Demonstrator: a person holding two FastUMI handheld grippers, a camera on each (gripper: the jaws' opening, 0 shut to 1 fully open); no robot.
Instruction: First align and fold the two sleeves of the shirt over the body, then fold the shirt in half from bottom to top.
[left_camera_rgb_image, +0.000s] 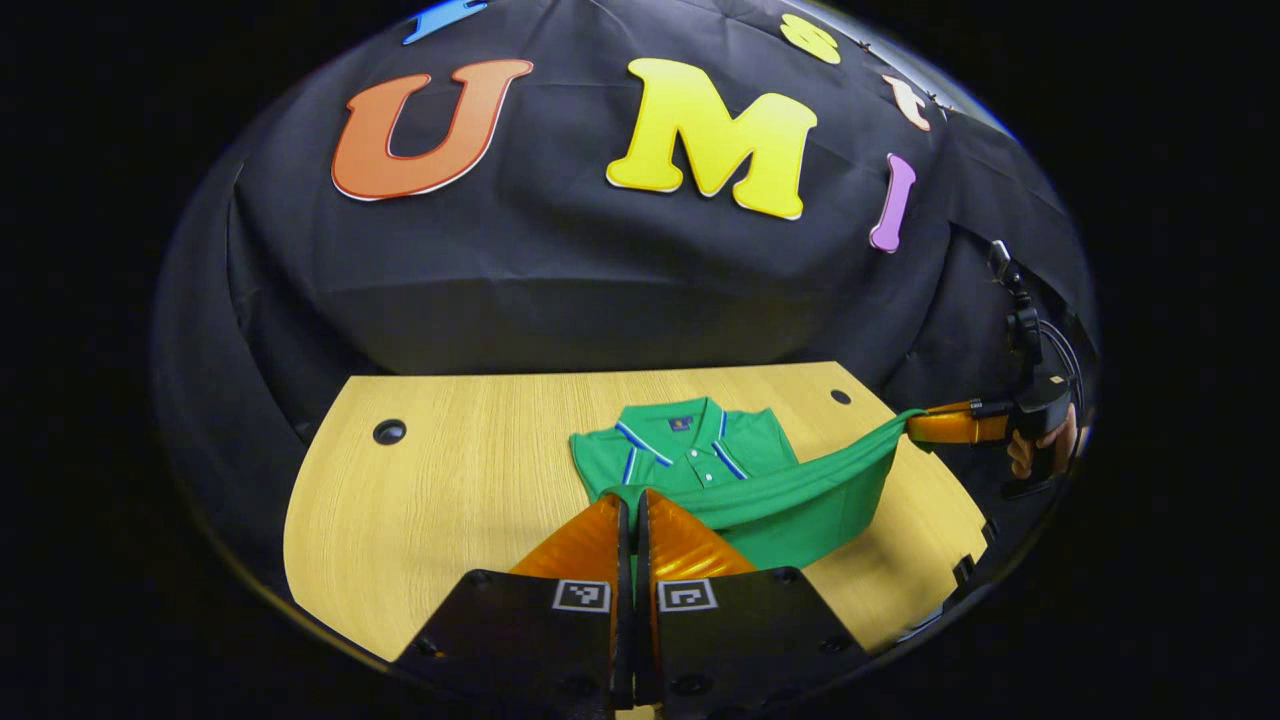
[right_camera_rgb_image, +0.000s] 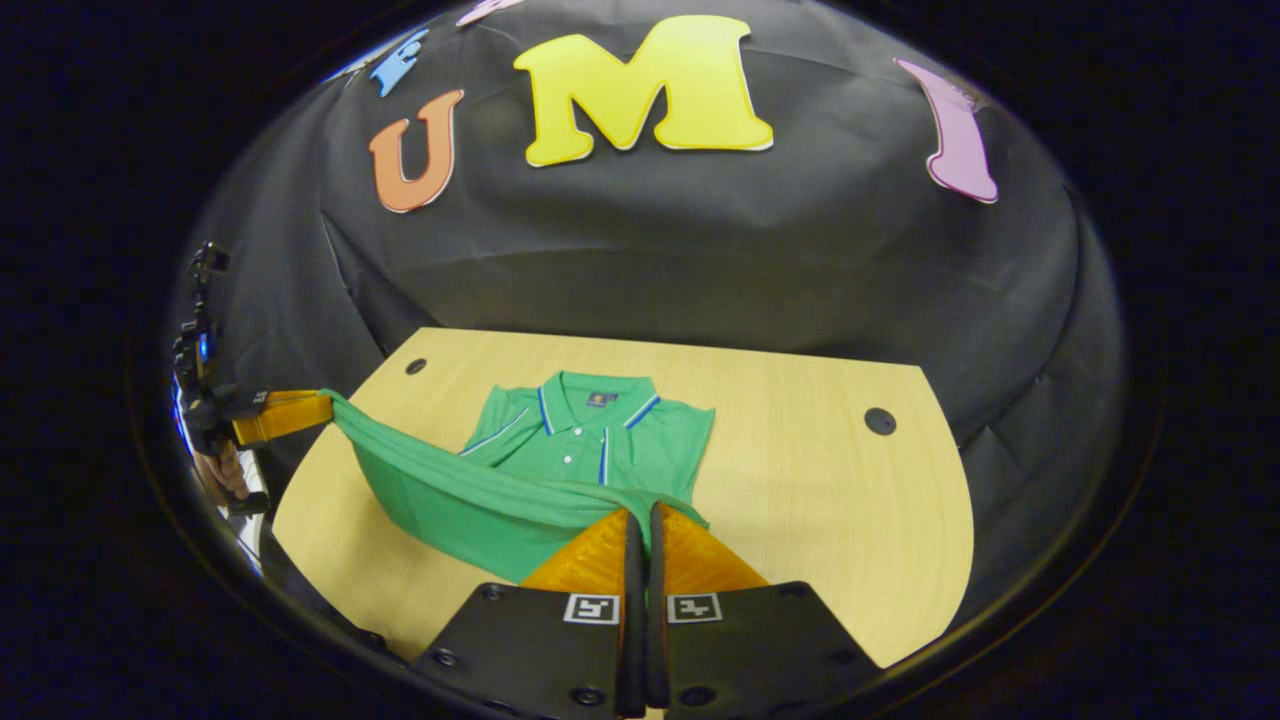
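Your left gripper (left_camera_rgb_image: 632, 500) pinches one corner of the shirt's (left_camera_rgb_image: 690, 450) hem, lifted off the table (left_camera_rgb_image: 450, 480); your right gripper (right_camera_rgb_image: 640, 515) pinches the other, while the collar end lies near the table's far edge.

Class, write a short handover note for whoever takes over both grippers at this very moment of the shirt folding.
Left gripper: shut on the shirt's hem at one corner.
Right gripper: shut on the hem at the other corner.
Shirt: on the table, collar at the far side, hem lifted and stretched between the grippers.
Done: both sleeves look folded in over the body.
Left: carry the hem forward up to the collar, lay it flat, release.
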